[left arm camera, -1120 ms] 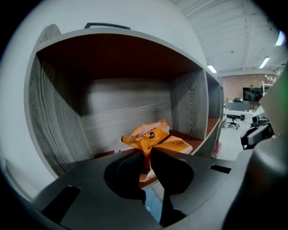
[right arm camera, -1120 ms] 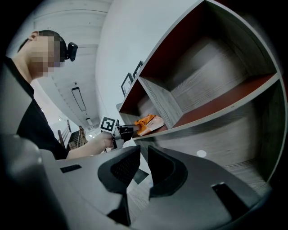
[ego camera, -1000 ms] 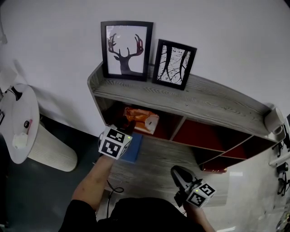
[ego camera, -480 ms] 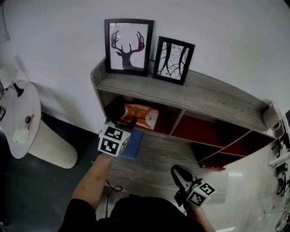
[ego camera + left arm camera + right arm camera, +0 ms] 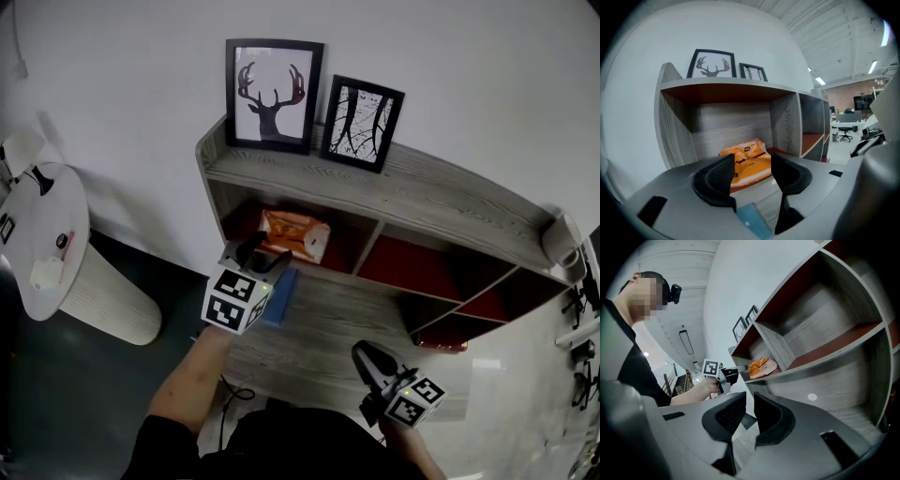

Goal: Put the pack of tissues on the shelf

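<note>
The orange pack of tissues point(image 5: 295, 234) lies in the left compartment of the grey wooden shelf point(image 5: 422, 202), resting on its red floor. In the left gripper view the pack point(image 5: 747, 161) sits beyond the jaws, apart from them. My left gripper point(image 5: 267, 255) hovers just in front of that compartment, and its jaws have just been opening; they stand wide with nothing between them point(image 5: 752, 166). My right gripper point(image 5: 361, 352) is low at the front right, away from the shelf. Its jaws point(image 5: 750, 401) are a narrow gap apart and hold nothing. The right gripper view also shows the pack point(image 5: 761, 366).
Two framed pictures, a deer point(image 5: 275, 94) and branches point(image 5: 362, 122), stand on the shelf top. A blue flat object point(image 5: 281, 295) lies on the wooden floor under my left gripper. A round white side table point(image 5: 42, 253) stands at the left. Other red compartments point(image 5: 412, 267) open to the right.
My left gripper's jaws opened and let go of the orange pack, which stays in the compartment. The gripper then drew back out of the shelf and rose slightly.
</note>
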Action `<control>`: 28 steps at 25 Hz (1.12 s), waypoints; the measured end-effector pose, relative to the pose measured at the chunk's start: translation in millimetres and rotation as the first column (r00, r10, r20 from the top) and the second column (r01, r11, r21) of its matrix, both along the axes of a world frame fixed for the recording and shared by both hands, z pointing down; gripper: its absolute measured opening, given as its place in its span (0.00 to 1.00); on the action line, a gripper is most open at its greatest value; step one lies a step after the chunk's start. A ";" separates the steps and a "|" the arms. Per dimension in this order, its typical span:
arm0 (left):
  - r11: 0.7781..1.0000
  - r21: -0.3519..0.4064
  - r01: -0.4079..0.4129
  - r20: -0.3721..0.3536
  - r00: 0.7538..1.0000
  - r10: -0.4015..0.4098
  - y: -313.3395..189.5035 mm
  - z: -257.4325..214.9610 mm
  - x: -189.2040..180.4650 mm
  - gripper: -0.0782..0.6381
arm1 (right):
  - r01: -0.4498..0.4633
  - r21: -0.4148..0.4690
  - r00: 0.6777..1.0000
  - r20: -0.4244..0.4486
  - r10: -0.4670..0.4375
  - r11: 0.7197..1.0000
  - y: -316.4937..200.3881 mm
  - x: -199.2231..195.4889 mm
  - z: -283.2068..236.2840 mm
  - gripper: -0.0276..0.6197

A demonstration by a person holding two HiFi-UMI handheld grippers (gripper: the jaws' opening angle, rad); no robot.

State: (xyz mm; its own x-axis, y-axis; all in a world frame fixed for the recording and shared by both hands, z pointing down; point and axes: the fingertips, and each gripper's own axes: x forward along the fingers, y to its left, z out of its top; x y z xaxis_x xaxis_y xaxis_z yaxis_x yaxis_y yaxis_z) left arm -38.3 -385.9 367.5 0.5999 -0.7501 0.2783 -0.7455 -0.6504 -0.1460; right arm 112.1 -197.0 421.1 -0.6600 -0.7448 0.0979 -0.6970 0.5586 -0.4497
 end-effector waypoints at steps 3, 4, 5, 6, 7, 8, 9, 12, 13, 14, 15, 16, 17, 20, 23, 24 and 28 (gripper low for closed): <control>0.999 -0.018 -0.030 -0.040 0.999 0.029 20.6 -0.2 4.1 0.45 | 0.007 -0.001 1.000 0.000 -0.007 1.000 1.9 -1.2 -5.4 0.08; 0.999 -0.023 -0.037 -0.060 0.998 0.035 27.8 -1.1 4.9 0.45 | 0.009 0.008 1.000 -0.001 -0.009 1.000 2.3 -0.2 -5.6 0.08; 0.999 -0.028 -0.043 -0.079 0.996 0.041 35.2 -2.2 5.5 0.45 | 0.010 0.018 1.000 0.000 -0.010 1.000 2.6 0.9 -5.7 0.08; 0.998 -0.031 -0.049 -0.096 0.994 0.046 42.9 -3.1 6.3 0.45 | 0.011 0.025 1.000 0.000 -0.011 1.000 3.1 1.7 -6.1 0.08; 0.998 -0.035 -0.055 -0.113 0.992 0.051 50.9 -3.8 7.3 0.45 | 0.012 0.029 1.000 0.001 -0.012 1.000 3.8 2.2 -7.0 0.08; 0.997 -0.039 -0.060 -0.130 0.990 0.055 58.9 -4.4 8.7 0.45 | 0.012 0.033 1.000 0.002 -0.012 0.999 4.6 2.4 -8.6 0.08; 0.997 -0.043 -0.065 -0.148 0.987 0.058 66.5 -5.3 10.2 0.45 | 0.013 0.038 1.000 0.002 -0.013 0.999 5.4 2.6 -10.5 0.08; 0.996 -0.050 -0.076 -0.208 0.976 0.064 88.4 -8.7 15.4 0.44 | 0.012 0.056 1.000 -0.004 -0.012 0.998 6.7 2.8 -15.2 0.08; 0.995 -0.051 -0.085 -0.220 0.973 0.072 95.8 -8.7 17.7 0.43 | 0.013 0.063 1.000 -0.007 -0.013 0.998 7.3 2.5 -16.7 0.08; 0.994 -0.053 -0.096 -0.228 0.970 0.082 103.2 -8.0 20.5 0.42 | 0.015 0.070 1.000 -0.011 -0.014 0.997 8.2 2.3 -18.5 0.08; 0.993 -0.054 -0.108 -0.232 0.968 0.093 110.3 -6.9 23.7 0.40 | 0.017 0.077 1.000 -0.017 -0.016 0.997 9.2 2.5 -20.3 0.08; 0.991 -0.054 -0.120 -0.235 0.966 0.104 116.9 -5.8 26.9 0.39 | 0.018 0.084 1.000 -0.025 -0.016 0.996 10.3 3.4 -22.2 0.08; 0.990 -0.054 -0.130 -0.238 0.965 0.114 122.9 -4.9 29.8 0.37 | 0.018 0.092 0.999 -0.032 -0.015 0.996 11.1 4.8 -23.9 0.08; 0.987 -0.055 -0.152 -0.243 0.961 0.135 137.0 -3.1 34.3 0.29 | 0.010 0.110 0.999 -0.039 -0.006 0.994 12.0 9.7 -29.1 0.08; 0.986 -0.053 -0.155 -0.238 0.961 0.138 145.4 -1.7 33.2 0.22 | 0.000 0.121 0.999 -0.036 0.004 0.993 13.4 13.2 -33.2 0.08; 0.987 -0.051 -0.154 -0.238 0.961 0.138 147.7 -1.8 32.6 0.20 | -0.001 0.125 0.999 -0.038 0.006 0.992 14.1 14.0 -34.0 0.08; 0.985 -0.048 -0.164 -0.243 0.959 0.148 156.4 -1.1 35.3 0.16 | -0.002 0.138 0.999 -0.047 0.008 0.990 14.9 16.0 -36.8 0.08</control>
State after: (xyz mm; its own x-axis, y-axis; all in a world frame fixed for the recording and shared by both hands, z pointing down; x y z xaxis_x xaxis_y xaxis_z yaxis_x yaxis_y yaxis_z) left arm -3.0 -229.4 366.5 0.7628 -0.6264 0.1603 -0.6419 -0.7635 0.0707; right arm 128.1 -182.1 384.3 -0.6533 -0.7567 0.0250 -0.7186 0.6093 -0.3352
